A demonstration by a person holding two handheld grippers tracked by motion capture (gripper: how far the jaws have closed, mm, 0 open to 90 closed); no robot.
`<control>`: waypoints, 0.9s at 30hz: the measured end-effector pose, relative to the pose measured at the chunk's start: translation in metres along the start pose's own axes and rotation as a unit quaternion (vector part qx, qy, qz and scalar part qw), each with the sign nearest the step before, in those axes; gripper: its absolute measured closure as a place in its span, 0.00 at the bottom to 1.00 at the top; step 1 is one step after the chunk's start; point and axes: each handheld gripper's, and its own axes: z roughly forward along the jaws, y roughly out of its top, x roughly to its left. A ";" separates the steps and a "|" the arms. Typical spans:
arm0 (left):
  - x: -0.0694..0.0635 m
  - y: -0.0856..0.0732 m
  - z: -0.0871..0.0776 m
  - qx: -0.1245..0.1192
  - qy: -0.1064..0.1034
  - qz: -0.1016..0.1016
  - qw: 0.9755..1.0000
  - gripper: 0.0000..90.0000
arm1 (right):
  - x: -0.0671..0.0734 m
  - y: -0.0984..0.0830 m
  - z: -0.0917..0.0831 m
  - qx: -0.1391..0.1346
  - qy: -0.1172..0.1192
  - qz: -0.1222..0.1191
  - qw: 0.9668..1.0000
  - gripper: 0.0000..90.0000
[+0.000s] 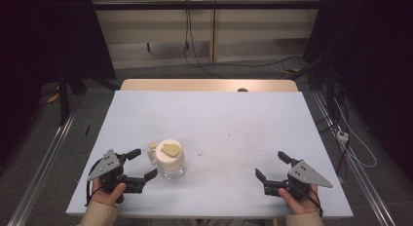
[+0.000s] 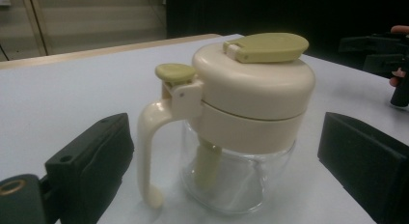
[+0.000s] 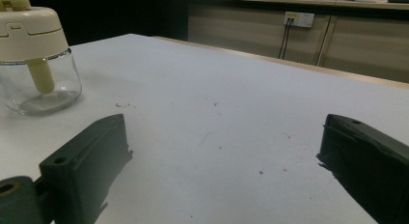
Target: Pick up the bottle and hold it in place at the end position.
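The left gripper [image 1: 141, 165] rests low on the near left part of the white table [image 1: 234, 119], held in the person's left hand [image 1: 108, 192]. Its two black jaws stand wide apart with nothing pressed between them. Just ahead of it, right off its fingertips, stands a small glass jar [image 1: 171, 160] with a cream lid [image 2: 255, 84]. In the left gripper view the jar sits upright between the lines of the two jaws but beyond their tips, not touched by either. Its cream handle [image 2: 149, 151] curves down on the side facing the left-hand jaw, and an olive flap [image 2: 270, 46] lies flat on top of the lid. A smaller olive button [image 2: 174, 72] sits above the handle's hinge. Something pale green hangs inside the glass, probably a pump tube, though the glass blurs it.

The right gripper [image 1: 272, 167] lies well off to the jar's far side, held in the person's right hand [image 1: 298, 200] at the near right of the table. Its jaws also gape wide over bare table, gripping nothing. From it the jar stands far off to the left.
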 end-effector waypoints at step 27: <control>-0.010 -0.003 0.013 0.041 -0.024 -0.001 0.999 0.08 | 0.000 0.000 0.000 0.001 -0.001 -0.001 1.000 0.03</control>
